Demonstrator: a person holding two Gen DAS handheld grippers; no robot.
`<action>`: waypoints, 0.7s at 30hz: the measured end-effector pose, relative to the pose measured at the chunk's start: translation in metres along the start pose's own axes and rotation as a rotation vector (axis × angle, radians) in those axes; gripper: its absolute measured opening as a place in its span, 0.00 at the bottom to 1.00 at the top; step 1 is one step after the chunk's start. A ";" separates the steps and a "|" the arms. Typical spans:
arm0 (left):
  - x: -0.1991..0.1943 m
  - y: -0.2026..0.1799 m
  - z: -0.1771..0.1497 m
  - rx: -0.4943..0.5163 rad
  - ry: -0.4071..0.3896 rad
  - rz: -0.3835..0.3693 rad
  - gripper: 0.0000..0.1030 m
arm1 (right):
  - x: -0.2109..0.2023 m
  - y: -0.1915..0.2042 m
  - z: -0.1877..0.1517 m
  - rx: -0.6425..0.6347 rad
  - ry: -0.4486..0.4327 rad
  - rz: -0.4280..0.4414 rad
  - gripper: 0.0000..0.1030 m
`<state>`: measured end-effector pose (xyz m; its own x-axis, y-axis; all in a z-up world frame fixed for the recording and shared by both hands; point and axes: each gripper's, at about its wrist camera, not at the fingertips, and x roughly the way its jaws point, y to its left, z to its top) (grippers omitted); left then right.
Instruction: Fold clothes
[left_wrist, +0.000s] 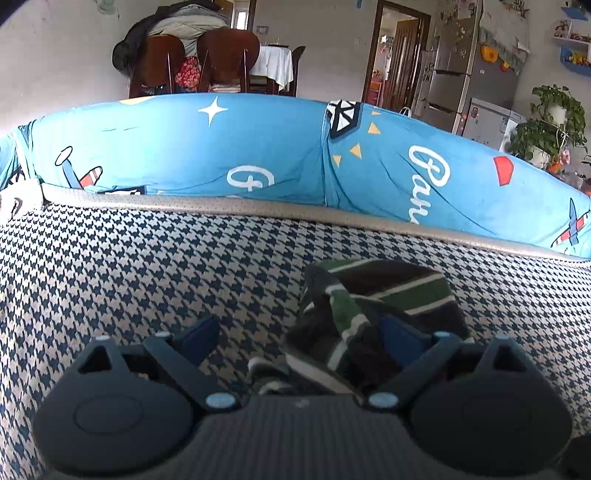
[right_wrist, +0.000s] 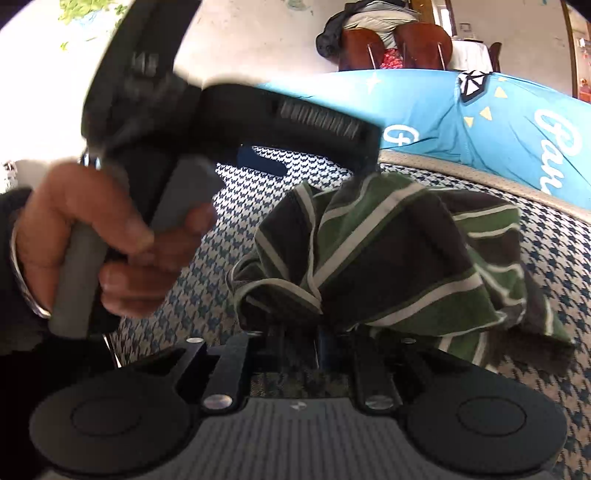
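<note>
A bunched garment (left_wrist: 388, 291) with green, dark brown and white stripes lies on the houndstooth sofa seat (left_wrist: 147, 280). My left gripper (left_wrist: 301, 339) stands open wide. Part of the cloth sits between its jaws and drapes over the right finger (left_wrist: 402, 338), while the left finger (left_wrist: 201, 338) is bare. In the right wrist view, my right gripper (right_wrist: 319, 338) is shut on the near edge of the garment (right_wrist: 388, 258), its fingertips hidden under the folds. A hand (right_wrist: 110, 240) holds the left gripper (right_wrist: 314, 170) above the cloth's far edge.
A blue printed cushion (left_wrist: 258, 147) runs along the back of the seat behind a grey piped edge (left_wrist: 221, 203). Beyond it stand wooden chairs (left_wrist: 221, 59) piled with coats, a fridge (left_wrist: 461, 74) and potted plants (left_wrist: 554, 118). Bare seat stretches to the left of the garment.
</note>
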<state>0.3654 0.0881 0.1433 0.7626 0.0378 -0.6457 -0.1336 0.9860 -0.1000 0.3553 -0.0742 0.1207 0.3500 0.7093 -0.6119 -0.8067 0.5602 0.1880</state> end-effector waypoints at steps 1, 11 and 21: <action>0.002 0.001 -0.002 0.005 0.011 0.011 0.93 | -0.003 -0.002 0.001 0.005 -0.003 -0.003 0.21; 0.017 0.015 -0.014 0.045 0.082 0.117 0.93 | -0.019 -0.037 0.002 0.102 0.017 -0.157 0.33; 0.018 0.013 -0.016 0.064 0.103 0.116 0.95 | -0.024 -0.076 0.000 0.340 -0.039 -0.157 0.50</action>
<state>0.3669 0.0992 0.1180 0.6748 0.1388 -0.7249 -0.1740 0.9844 0.0265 0.4084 -0.1335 0.1208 0.4802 0.6156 -0.6249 -0.5398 0.7689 0.3427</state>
